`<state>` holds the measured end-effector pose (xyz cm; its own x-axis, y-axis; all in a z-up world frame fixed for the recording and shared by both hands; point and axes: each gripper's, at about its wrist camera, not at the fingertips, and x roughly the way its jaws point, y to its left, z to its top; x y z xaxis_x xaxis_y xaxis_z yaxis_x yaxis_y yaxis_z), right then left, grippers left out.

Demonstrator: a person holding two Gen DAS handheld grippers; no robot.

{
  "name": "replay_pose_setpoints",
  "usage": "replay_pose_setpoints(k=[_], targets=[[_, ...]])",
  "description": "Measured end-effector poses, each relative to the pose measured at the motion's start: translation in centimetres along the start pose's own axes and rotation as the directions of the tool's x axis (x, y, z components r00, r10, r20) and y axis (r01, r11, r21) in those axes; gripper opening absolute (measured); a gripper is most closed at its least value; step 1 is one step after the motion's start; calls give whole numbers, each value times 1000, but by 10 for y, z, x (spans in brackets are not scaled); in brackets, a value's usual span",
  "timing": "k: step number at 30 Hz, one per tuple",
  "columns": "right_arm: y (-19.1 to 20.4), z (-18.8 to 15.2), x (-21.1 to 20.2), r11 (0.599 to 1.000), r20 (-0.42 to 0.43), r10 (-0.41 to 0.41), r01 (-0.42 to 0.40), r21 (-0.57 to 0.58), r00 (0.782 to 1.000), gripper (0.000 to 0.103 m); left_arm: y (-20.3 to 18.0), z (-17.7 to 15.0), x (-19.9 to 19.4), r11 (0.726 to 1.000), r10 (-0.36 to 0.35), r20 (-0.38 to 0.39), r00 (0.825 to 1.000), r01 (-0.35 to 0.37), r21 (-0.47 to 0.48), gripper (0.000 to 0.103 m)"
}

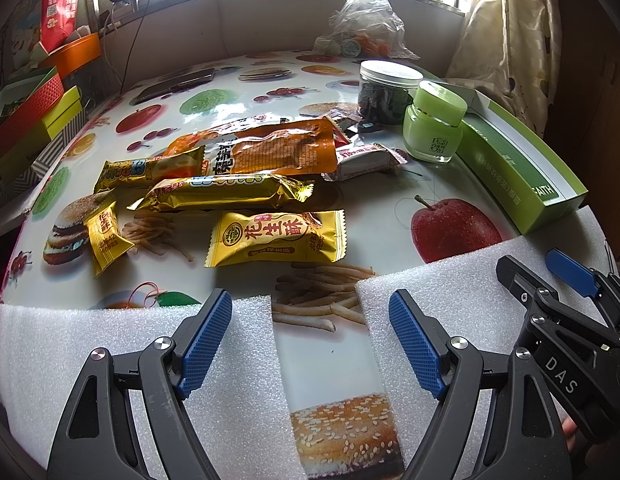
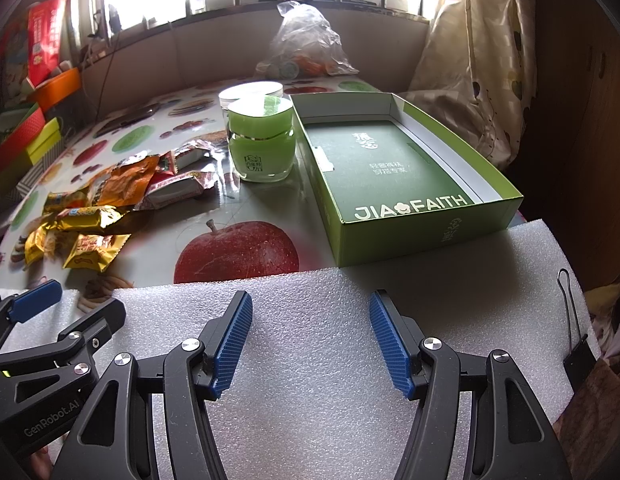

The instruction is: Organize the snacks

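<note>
A loose pile of snack packets lies mid-table: a yellow peanut-candy packet (image 1: pixel 276 238), a small yellow packet (image 1: pixel 106 236), two gold bars (image 1: pixel 230 192), an orange packet (image 1: pixel 278 148) and a white-and-red packet (image 1: pixel 366 160). The same pile (image 2: pixel 110 196) shows at left in the right wrist view. An open green box (image 2: pixel 394 168) sits at the right, with nothing inside. My left gripper (image 1: pixel 310 344) is open over white foam at the table's near edge, well short of the packets. My right gripper (image 2: pixel 310 344) is open above foam in front of the box; it also shows as the right gripper (image 1: pixel 550 276).
A green glass jar (image 2: pixel 262 140) and a white-lidded clear jar (image 1: pixel 386 92) stand between the pile and the box. A plastic bag (image 1: pixel 362 24) sits at the back, a phone (image 1: pixel 174 84) at back left, coloured boxes (image 1: pixel 30 108) off the left edge. A binder clip (image 2: pixel 578 356) lies on the foam (image 2: pixel 310 360).
</note>
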<state>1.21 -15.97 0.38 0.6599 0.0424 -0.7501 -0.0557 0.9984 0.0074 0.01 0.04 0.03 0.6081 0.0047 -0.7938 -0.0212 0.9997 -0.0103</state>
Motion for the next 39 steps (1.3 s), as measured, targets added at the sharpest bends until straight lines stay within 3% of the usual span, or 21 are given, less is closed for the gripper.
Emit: replay_pose_setpoints(k=[16, 26, 32, 39], targets=[[-3, 4, -6, 1000, -2, 4, -4, -6, 1000, 61, 4, 1, -1, 1000, -28, -19, 999, 28, 5, 81], [32, 24, -21, 985, 64, 122, -113, -129, 990, 61, 45, 7, -27, 993, -68, -7, 998, 67, -99, 81], [65, 38, -14, 939, 25, 285, -274, -210, 958, 61, 87, 14, -34, 982, 9, 31, 999, -3, -189, 81], [109, 48, 0, 841, -67, 429, -425, -334, 901, 61, 134, 21, -21, 953, 70, 5, 998, -66, -295, 81]])
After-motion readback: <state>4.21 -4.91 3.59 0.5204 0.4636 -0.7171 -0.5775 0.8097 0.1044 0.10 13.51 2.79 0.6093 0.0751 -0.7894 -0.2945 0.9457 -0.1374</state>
